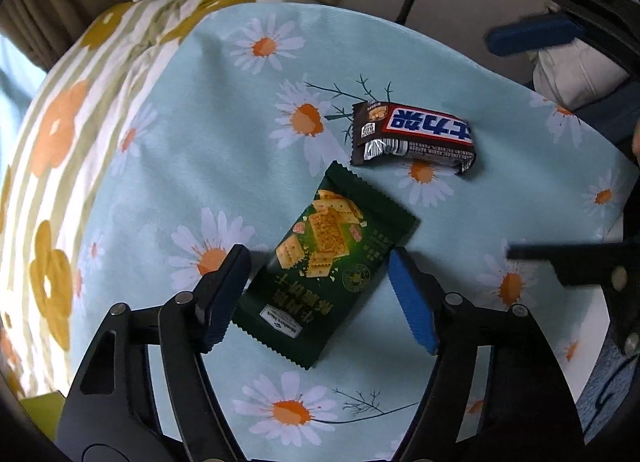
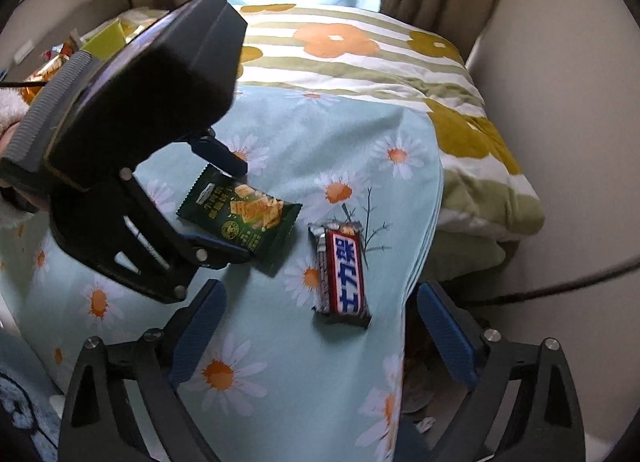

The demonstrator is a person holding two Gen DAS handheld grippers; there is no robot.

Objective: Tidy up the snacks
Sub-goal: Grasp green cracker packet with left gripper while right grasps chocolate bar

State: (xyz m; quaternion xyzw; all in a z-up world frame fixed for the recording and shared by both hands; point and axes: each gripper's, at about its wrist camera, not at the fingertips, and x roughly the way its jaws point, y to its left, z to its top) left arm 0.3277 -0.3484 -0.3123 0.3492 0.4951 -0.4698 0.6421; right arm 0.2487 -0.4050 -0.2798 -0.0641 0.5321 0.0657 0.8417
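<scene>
Left tool [image 1: 316, 294] spreads wide around the green cracker pack [image 1: 324, 274] on the daisy cloth [image 1: 180, 166]. Right tool [image 2: 320, 346] gapes wide too, empty, with the chocolate bar [image 2: 344, 274] near the cloth's right edge.

Cracker packet [image 1: 325, 262] and chocolate bar [image 1: 416, 136] near each other on tablecloth [image 1: 168, 166]

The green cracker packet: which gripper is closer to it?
Left. The left gripper is open with its fingers either side of the packet. The right gripper is open too, farther back, nearer the chocolate bar.
</scene>
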